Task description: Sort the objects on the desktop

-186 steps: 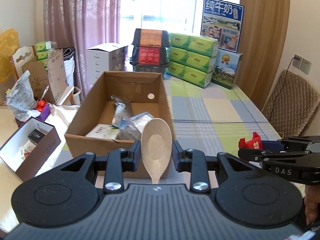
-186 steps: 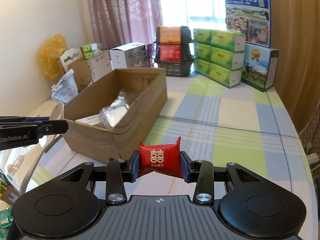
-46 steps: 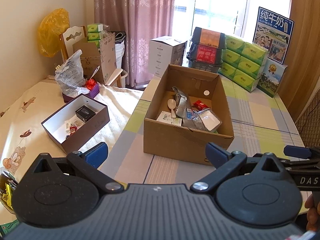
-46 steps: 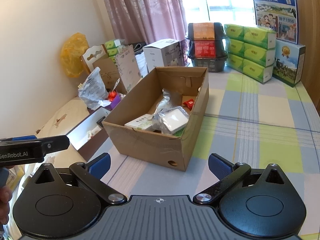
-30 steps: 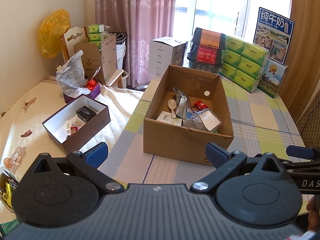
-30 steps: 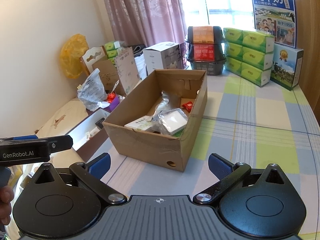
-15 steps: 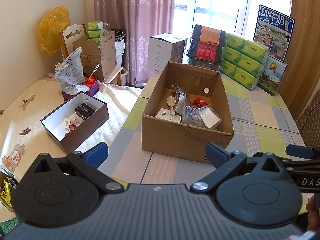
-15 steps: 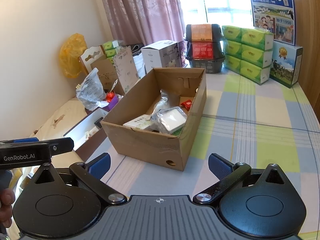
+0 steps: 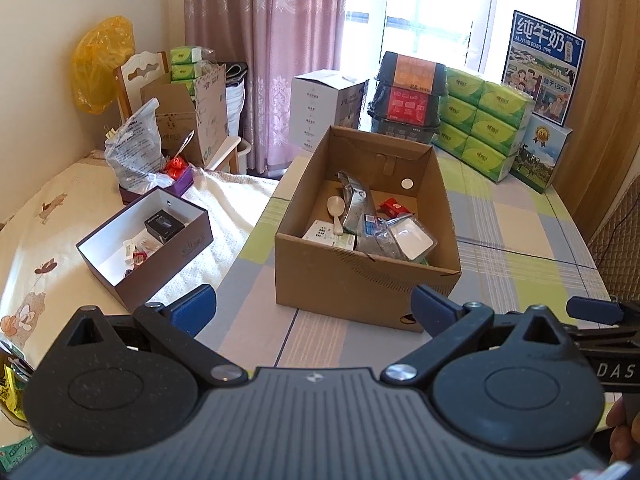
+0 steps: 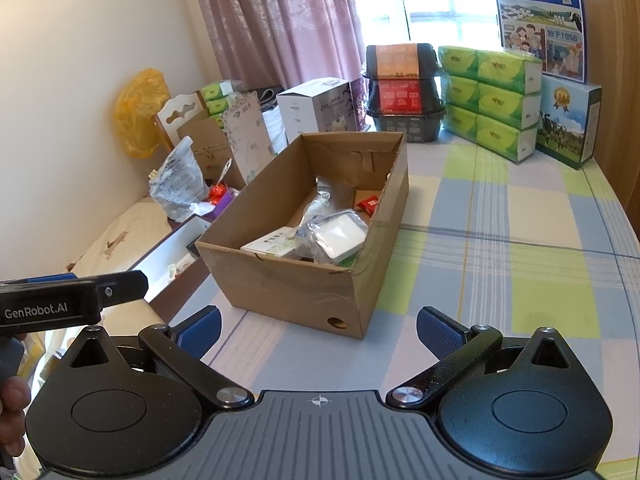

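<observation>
An open cardboard box (image 9: 360,288) (image 10: 288,280) stands on the checked tablecloth (image 10: 500,248). Inside lie a beige spoon (image 9: 335,207), a red candy packet (image 9: 394,208) (image 10: 369,204), a silver foil pouch (image 9: 354,200), a clear plastic-wrapped white item (image 9: 406,236) (image 10: 338,236) and a small white-green carton (image 9: 326,235) (image 10: 270,244). My left gripper (image 9: 314,306) is open and empty, held back from the box's near wall. My right gripper (image 10: 318,330) is also open and empty, in front of the box's near right corner.
A dark open gift box (image 9: 144,240) with small items sits left on a cream cloth. Behind it are a plastic bag (image 9: 134,152) and cartons. Green tissue packs (image 9: 484,128), stacked black containers (image 9: 408,96) and milk cartons (image 10: 568,124) line the table's far end.
Since six seconds ago both grippers have opened; the spoon and the red packet now lie in the box. Both grippers have drawn back. Over the last second little has moved.
</observation>
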The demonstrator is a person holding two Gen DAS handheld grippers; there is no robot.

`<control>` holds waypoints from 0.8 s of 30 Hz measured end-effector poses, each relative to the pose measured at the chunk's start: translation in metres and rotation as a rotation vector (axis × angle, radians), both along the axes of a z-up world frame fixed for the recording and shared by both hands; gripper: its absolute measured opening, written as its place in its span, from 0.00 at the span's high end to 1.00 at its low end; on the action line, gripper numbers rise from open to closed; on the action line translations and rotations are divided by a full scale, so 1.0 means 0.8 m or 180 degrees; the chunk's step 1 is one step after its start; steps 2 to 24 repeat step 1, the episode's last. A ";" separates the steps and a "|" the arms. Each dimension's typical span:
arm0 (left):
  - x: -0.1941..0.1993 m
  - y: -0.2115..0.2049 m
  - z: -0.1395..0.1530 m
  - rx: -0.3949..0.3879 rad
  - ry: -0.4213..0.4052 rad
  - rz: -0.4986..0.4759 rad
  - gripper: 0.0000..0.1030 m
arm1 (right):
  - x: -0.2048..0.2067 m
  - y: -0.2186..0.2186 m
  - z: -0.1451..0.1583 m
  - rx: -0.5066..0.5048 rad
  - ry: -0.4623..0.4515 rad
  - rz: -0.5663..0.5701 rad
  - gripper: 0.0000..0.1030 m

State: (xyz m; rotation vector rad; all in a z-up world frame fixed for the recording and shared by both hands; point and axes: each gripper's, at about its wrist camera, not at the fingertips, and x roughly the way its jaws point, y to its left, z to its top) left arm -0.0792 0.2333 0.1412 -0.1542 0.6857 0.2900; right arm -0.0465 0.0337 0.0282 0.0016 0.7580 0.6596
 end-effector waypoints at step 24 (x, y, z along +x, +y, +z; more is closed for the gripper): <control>0.001 -0.001 0.000 0.0005 0.0006 -0.0015 0.01 | 0.000 -0.001 -0.001 0.0000 0.0005 -0.0005 0.02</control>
